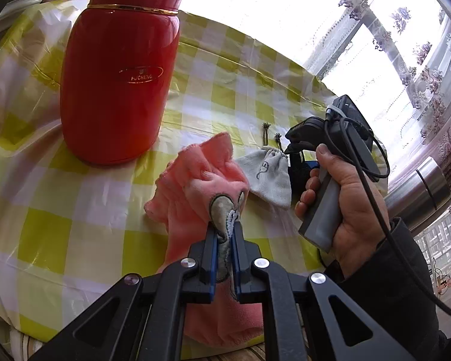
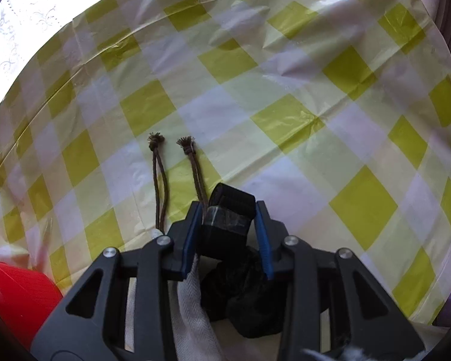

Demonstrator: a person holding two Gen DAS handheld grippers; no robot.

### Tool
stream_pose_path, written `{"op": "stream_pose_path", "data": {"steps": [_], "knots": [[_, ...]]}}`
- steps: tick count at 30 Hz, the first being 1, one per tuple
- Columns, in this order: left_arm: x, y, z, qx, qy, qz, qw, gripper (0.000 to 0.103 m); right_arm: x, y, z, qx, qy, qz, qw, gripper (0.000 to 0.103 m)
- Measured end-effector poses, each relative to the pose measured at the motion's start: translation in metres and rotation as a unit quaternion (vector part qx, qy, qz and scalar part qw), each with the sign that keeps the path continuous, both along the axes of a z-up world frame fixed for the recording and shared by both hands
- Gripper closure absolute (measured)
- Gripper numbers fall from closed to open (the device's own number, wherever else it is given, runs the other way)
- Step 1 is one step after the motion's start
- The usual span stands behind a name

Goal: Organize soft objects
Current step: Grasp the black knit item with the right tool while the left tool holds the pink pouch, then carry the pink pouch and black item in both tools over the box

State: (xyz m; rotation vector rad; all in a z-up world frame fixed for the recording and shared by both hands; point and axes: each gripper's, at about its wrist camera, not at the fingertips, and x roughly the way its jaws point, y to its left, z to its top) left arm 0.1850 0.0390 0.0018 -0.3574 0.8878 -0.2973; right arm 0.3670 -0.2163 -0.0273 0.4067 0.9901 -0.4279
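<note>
We see the left gripper [image 1: 225, 228] with its fingers [image 1: 211, 248] closed on a grey embroidered patch of the pink cloth [image 1: 195, 186], which is bunched on the yellow-checked surface [image 1: 75, 210] near its front edge. A red flask [image 1: 117, 84] stands upright behind the cloth, toward the left. A grey drawstring pouch [image 1: 267, 177] lies just beside the cloth on the right, its brown cords [image 2: 161, 180] stretched toward the far edge. The right gripper [image 2: 229, 219] sits over a black rolled item [image 2: 228, 219] next to the pouch; its fingers [image 2: 263, 237] flank it, and we cannot tell whether they press on it. A hand [image 1: 348, 210] grasps that gripper's handle.
</note>
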Motion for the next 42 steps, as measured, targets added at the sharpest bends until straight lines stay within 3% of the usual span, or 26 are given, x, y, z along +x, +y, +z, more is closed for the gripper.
{"op": "stream_pose_path", "data": {"steps": [7,13,22,30,42], "knots": [[-0.004,0.006,0.004,-0.006,-0.009,0.011,0.9999,0.094,-0.024,0.03,0.034,-0.042,-0.044,0.071,0.996,0.064],[-0.01,0.016,0.006,-0.014,-0.015,0.031,0.9993,0.094,-0.06,0.067,0.059,-0.067,-0.077,0.149,0.984,0.064],[-0.021,0.028,0.007,-0.014,-0.019,0.059,0.998,0.094,-0.121,0.101,0.06,-0.077,-0.077,0.23,0.967,0.064],[-0.038,0.022,0.016,-0.016,-0.03,0.064,0.9974,0.094,-0.174,0.094,0.057,-0.08,-0.068,0.25,0.963,0.064],[-0.074,-0.033,0.039,-0.027,-0.047,0.008,0.9985,0.094,-0.247,0.044,0.067,-0.074,-0.062,0.237,0.967,0.064]]}}
